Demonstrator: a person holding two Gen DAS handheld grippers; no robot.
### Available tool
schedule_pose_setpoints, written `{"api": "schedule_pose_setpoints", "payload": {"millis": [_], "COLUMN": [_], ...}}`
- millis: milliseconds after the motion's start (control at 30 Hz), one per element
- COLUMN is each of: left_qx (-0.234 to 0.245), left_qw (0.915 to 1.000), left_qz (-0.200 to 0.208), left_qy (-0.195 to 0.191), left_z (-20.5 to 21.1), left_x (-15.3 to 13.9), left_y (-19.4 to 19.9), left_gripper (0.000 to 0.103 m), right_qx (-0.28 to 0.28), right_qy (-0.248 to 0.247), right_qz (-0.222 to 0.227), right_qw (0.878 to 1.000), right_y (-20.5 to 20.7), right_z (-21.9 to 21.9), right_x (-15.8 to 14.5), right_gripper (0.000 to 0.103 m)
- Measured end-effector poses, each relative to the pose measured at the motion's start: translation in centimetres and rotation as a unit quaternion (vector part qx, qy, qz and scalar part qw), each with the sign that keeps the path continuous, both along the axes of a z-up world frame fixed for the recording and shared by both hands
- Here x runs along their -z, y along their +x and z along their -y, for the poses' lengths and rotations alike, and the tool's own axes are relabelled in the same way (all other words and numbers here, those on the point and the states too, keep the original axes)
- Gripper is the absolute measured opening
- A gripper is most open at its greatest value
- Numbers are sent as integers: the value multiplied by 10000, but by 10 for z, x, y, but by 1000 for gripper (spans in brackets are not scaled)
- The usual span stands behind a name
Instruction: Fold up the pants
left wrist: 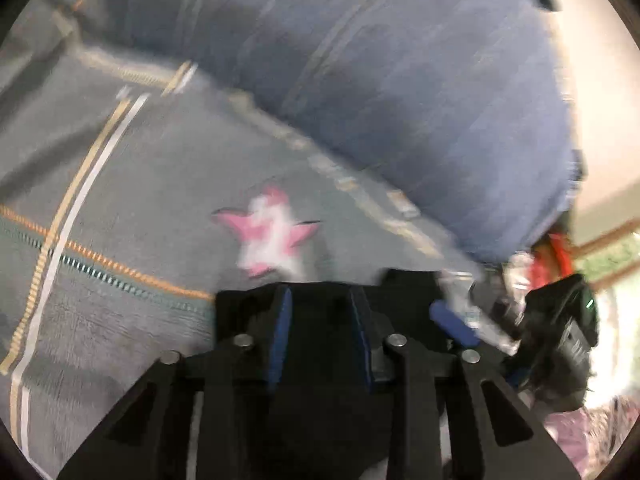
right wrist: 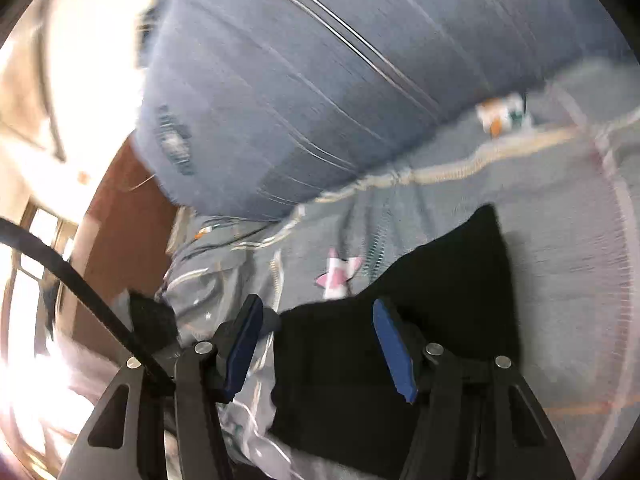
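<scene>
The black pants (right wrist: 440, 280) lie on a grey bedsheet (right wrist: 568, 240) with stripes and a pink star. In the right wrist view my right gripper (right wrist: 316, 332) is open, its blue pads (right wrist: 394, 352) spread over the near edge of the black cloth, nothing between them. In the left wrist view my left gripper (left wrist: 320, 320) has its blue pads (left wrist: 282, 328) a hand's width apart with black pants cloth (left wrist: 320, 304) filling the gap; the frame is blurred. The other gripper (left wrist: 560, 320) shows at the right of that view.
A big blue denim-like pillow or bolster (left wrist: 400, 80) lies along the far side of the bed; it also shows in the right wrist view (right wrist: 320, 80). A pink star print (left wrist: 272, 236) marks the sheet. The bed edge and a brown floor (right wrist: 120, 220) lie to the left.
</scene>
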State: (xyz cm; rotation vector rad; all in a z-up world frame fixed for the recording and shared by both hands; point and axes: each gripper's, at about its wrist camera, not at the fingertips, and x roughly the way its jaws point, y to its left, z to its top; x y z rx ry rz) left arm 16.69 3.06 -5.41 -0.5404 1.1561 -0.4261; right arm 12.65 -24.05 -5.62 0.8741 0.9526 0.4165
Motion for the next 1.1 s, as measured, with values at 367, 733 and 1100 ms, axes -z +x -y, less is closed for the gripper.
{"api": "schedule_pose_setpoints", "payload": {"millis": [367,733,1100], "left_qx": [-103,904,1479], "left_qw": [9989,9936,9676], "left_qz": [399,620,1575], "left_qy": [-203,265,1311], "left_z": [-35,9,21], "left_x": [-31,-27,-92], "left_y": [-23,-79,-55], "left_gripper": [51,7,7], "right_qx": [263,621,852], "right_qy": [-703,-775,-597], "right_qz": [229,419,329], "right_qw": [9969,9942,9940], "right_y": [10,-98,-135], "right_z": [-5,38,51], "right_x": [0,-7,-2], "right_gripper": [63,64,66]}}
